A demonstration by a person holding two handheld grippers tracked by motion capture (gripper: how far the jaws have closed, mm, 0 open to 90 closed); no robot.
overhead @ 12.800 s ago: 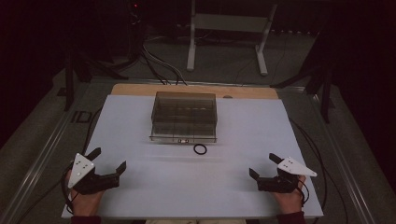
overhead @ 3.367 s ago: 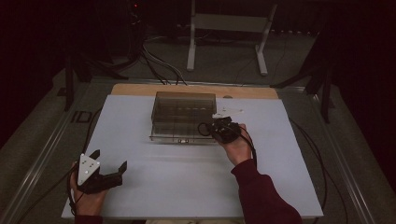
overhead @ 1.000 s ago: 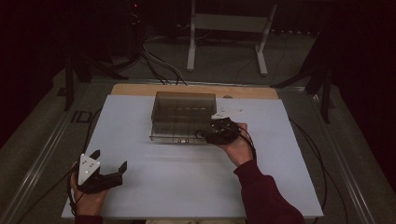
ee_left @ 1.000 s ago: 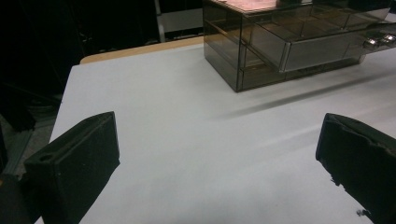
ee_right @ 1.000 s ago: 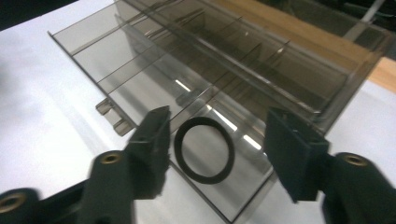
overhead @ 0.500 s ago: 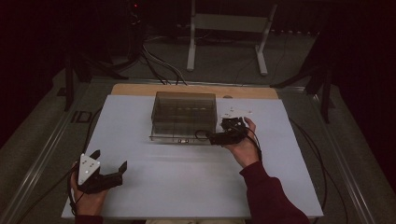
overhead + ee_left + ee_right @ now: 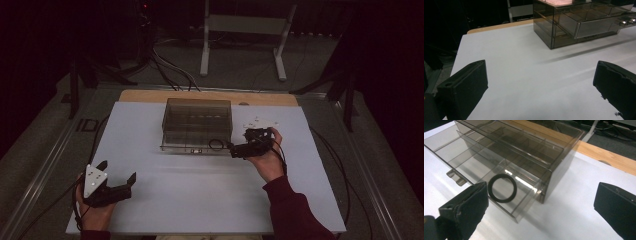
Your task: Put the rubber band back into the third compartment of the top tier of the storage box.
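black ring (image 7: 502,187) lies inside pulled-out bottom drawer (image 7: 474,172) of clear organizer (image 7: 197,125), just ahead of right hand-held gripper (image 7: 243,148), jaws spread and empty. placement looks done; drawer not yet shut. left hand-held gripper (image 7: 116,191) spread, idle on tabletop (image 7: 200,195), well apart.

I'm working in a lab or test bay, dimly lit: a white table (image 7: 200,200) on a wooden board (image 7: 150,96), black cables (image 7: 170,70) snaking over grey floor, a metal stand (image 7: 240,30) behind, dark curtains all round.
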